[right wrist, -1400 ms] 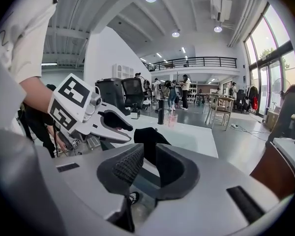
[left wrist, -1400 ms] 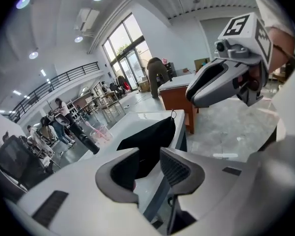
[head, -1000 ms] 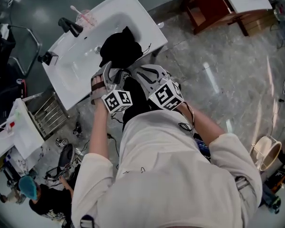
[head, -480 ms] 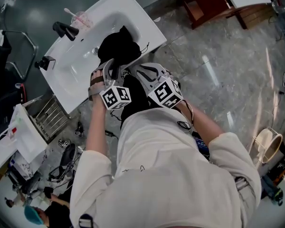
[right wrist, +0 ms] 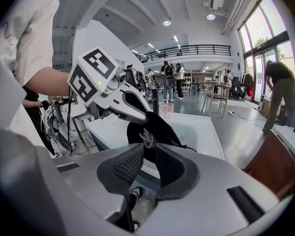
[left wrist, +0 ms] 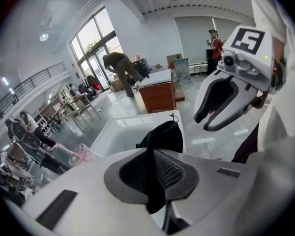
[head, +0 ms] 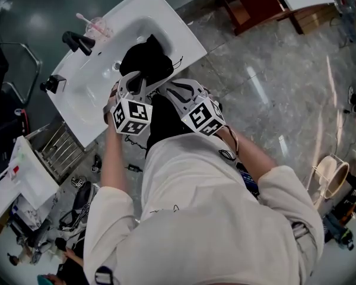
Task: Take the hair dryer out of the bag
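Observation:
A black cloth bag lies over the front rim of a white sink. My left gripper reaches onto the bag's near edge. Its jaws have just been closing, and in the left gripper view its fingertips pinch a fold of the black fabric. My right gripper is close beside it at the bag's right. Its jaws stand nearly shut, with a dark strip of the bag hanging below them. A round grey part shows at the bag; the hair dryer itself is hidden.
A black faucet and a pink cup with a toothbrush stand at the sink's back. A wire rack and cables sit on the floor to the left. A wooden cabinet is at the far right. People stand in the background.
The left gripper has moved up and left onto the bag and rolled, and its jaws went from wide open to closed on the fabric. The right gripper has barely moved.

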`<action>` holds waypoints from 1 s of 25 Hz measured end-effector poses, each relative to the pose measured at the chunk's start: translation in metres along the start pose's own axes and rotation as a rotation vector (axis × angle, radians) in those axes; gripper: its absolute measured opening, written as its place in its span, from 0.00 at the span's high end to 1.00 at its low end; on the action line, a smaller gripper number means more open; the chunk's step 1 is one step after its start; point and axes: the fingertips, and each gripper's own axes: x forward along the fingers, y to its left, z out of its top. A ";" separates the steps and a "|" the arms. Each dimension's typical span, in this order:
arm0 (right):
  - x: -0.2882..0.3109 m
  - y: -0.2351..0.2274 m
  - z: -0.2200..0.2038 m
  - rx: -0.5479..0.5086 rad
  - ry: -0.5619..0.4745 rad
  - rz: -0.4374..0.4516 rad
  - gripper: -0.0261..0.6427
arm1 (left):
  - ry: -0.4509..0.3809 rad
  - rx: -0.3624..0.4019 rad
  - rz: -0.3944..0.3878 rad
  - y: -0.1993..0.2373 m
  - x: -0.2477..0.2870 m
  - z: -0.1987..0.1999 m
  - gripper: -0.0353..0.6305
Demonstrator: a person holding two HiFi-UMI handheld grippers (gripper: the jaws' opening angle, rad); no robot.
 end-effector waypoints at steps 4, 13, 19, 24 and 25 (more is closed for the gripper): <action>0.005 0.001 0.011 -0.003 -0.011 -0.003 0.88 | -0.054 -0.144 -0.151 0.006 -0.006 0.008 0.88; 0.023 0.003 0.032 -0.016 -0.011 -0.003 0.88 | -0.095 -0.248 -0.145 0.056 0.003 0.012 0.88; 0.040 0.001 0.037 0.017 0.020 -0.011 0.87 | -0.091 -0.288 -0.174 0.067 0.022 -0.004 0.88; 0.058 -0.005 0.043 0.163 0.055 -0.012 0.87 | -0.081 -0.319 -0.198 0.076 0.040 -0.025 0.88; 0.064 -0.006 0.044 0.185 0.061 -0.009 0.86 | -0.079 -0.324 -0.203 0.078 0.043 -0.030 0.88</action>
